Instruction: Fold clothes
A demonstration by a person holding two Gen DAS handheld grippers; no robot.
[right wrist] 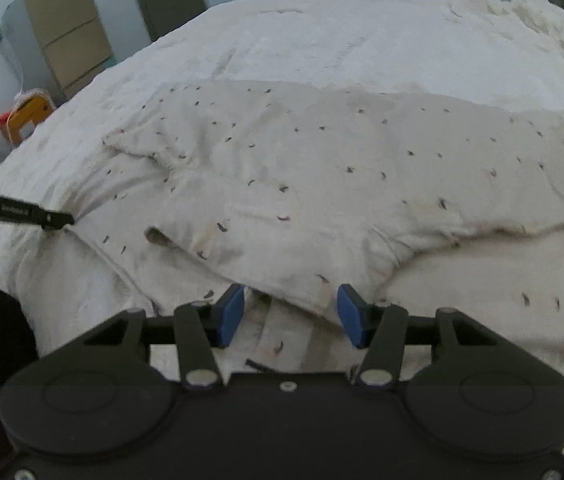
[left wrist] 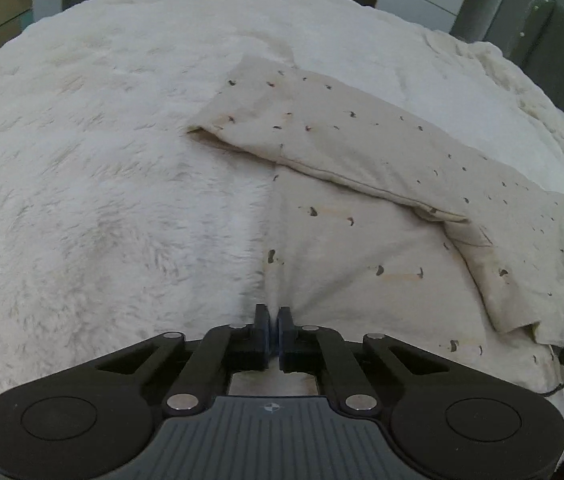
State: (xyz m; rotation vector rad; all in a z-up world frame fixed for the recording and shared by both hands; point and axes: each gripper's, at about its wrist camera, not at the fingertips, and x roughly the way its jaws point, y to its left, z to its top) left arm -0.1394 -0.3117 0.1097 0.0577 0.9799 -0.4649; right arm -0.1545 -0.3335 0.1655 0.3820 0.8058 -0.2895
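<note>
A beige cotton garment printed with small dark marks [left wrist: 362,248] lies spread on a fluffy cream-white blanket [left wrist: 102,180], a long folded sleeve or leg of it crossing its upper part. The left gripper [left wrist: 274,316] has its black fingers pressed together on the garment's near left edge, pinching a tuck of the cloth. The right gripper [right wrist: 290,308] holds its blue-padded fingers [right wrist: 232,312] wide apart at the garment's near edge, a fold of cloth lying between them unclamped.
</note>
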